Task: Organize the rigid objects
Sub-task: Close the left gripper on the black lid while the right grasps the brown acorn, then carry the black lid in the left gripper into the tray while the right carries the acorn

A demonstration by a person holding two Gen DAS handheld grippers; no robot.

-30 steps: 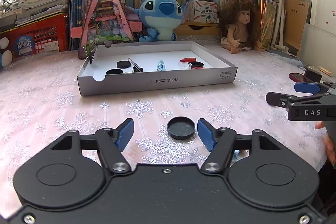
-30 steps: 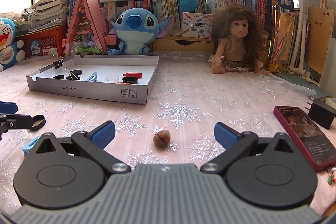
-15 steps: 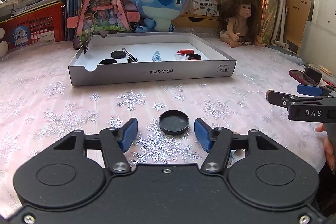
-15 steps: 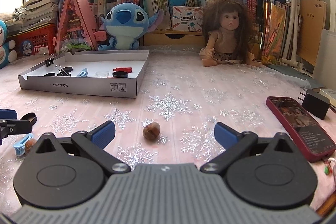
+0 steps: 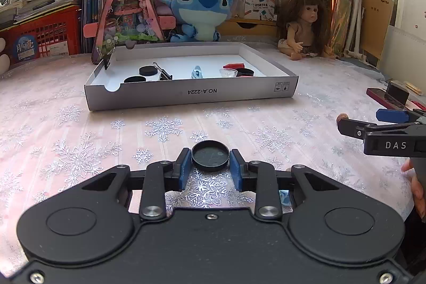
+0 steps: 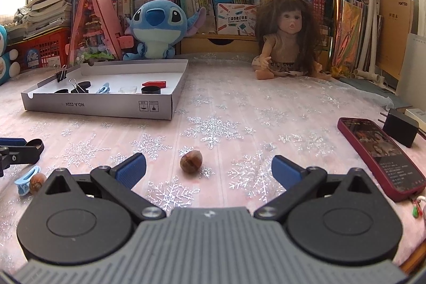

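A round black cap (image 5: pixel 210 159) lies on the snowflake tablecloth between the tips of my left gripper (image 5: pixel 210 154). Its jaws are closing and the blue pads (image 5: pixel 185 168) touch the cap's sides. The grey cardboard box (image 5: pixel 186 95) stands farther back; it holds black caps, binder clips, a blue clip, a clear cap and a red piece. My right gripper (image 6: pixel 209 167) is open, with a brown nut (image 6: pixel 191 163) on the cloth between its fingertips, nearer the left one. At the far left of the right wrist view lie a light-blue clip (image 6: pixel 25 181) and a second nut (image 6: pixel 37 181).
A red phone (image 6: pixel 380 156) and a black charger (image 6: pixel 400 131) lie to the right. A doll (image 6: pixel 287 44), a blue plush (image 6: pixel 157 28), a pink toy house (image 6: pixel 93 28) and books line the back. A person's hand (image 5: pixel 415 185) shows at the right edge.
The left jaws have closed from wide apart onto the black cap, and the left gripper has edged toward it. The right gripper has stayed open over the nut.
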